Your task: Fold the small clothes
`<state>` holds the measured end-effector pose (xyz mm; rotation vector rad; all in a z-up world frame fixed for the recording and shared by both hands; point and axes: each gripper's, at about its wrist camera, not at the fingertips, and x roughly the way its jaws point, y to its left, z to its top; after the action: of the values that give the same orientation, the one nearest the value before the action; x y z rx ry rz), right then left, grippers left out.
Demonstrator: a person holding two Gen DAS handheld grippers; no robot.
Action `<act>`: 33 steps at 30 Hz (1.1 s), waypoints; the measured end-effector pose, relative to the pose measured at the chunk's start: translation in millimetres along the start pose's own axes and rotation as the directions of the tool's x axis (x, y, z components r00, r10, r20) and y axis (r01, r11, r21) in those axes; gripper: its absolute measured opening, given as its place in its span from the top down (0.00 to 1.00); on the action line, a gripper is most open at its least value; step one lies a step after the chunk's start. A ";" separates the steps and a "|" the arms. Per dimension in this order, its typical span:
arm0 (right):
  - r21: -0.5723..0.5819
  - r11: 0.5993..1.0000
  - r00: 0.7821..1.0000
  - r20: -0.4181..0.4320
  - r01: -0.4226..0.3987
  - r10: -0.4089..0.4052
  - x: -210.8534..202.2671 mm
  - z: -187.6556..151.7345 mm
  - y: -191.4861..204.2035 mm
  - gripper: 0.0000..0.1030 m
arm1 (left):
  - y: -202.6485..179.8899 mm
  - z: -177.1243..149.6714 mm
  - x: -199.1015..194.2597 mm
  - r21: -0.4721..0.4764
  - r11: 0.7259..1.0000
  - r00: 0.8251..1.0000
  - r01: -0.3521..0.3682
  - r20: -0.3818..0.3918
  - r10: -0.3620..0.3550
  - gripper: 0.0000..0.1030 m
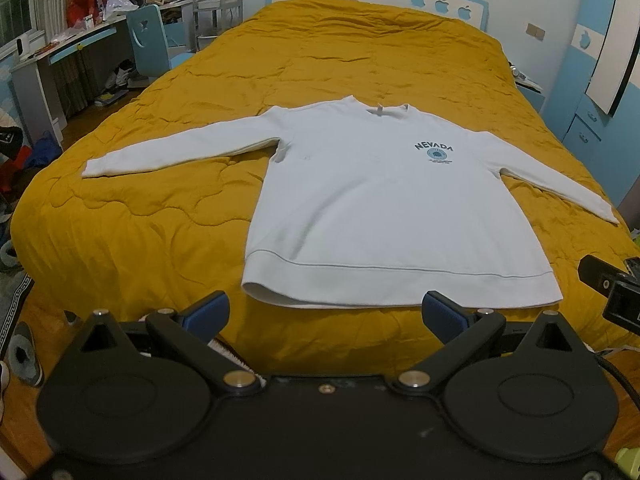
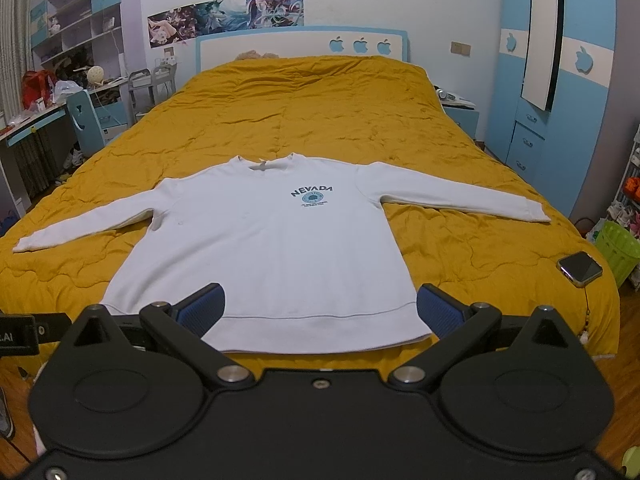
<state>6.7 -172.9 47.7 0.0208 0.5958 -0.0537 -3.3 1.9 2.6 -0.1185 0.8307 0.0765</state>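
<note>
A white long-sleeved sweatshirt (image 1: 372, 208) with a dark "NEVADA" print lies flat, front up, on the mustard quilt (image 1: 320, 60), sleeves spread to both sides and hem nearest me. It also shows in the right wrist view (image 2: 272, 256). My left gripper (image 1: 326, 314) is open and empty, held just short of the hem over the bed's foot. My right gripper (image 2: 320, 308) is open and empty, its blue pads (image 2: 202, 312) framing the hem from in front. The right gripper's body shows at the right edge of the left wrist view (image 1: 612, 288).
A phone (image 2: 579, 269) lies on the quilt near the bed's right edge. A green basket (image 2: 618, 250) and a blue wardrobe (image 2: 560, 92) stand to the right. A desk and blue chair (image 1: 148, 46) stand left. Shoes and clutter lie on the floor (image 1: 24, 356).
</note>
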 end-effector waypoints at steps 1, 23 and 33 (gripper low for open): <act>0.000 1.000 1.000 -0.001 -0.001 0.001 0.1 0.4 0.5 0.00 | 0.0 -0.1 -0.1 0.000 1.000 1.000 0.001 0.000 -0.001 0.00; 0.000 1.000 1.000 -0.002 -0.002 0.002 0.5 0.1 -0.1 0.00 | 0.1 1.0 0.8 0.003 1.000 1.000 -0.003 -0.003 0.003 0.00; 0.001 1.000 1.000 -0.003 -0.002 0.002 1.0 0.5 -0.6 0.00 | -0.9 2.4 2.1 0.004 1.000 1.000 -0.005 -0.006 0.005 0.00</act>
<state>7.8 -173.6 47.5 0.0223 0.5989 -0.0523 0.0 1.4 2.7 -0.1124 0.8371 0.0793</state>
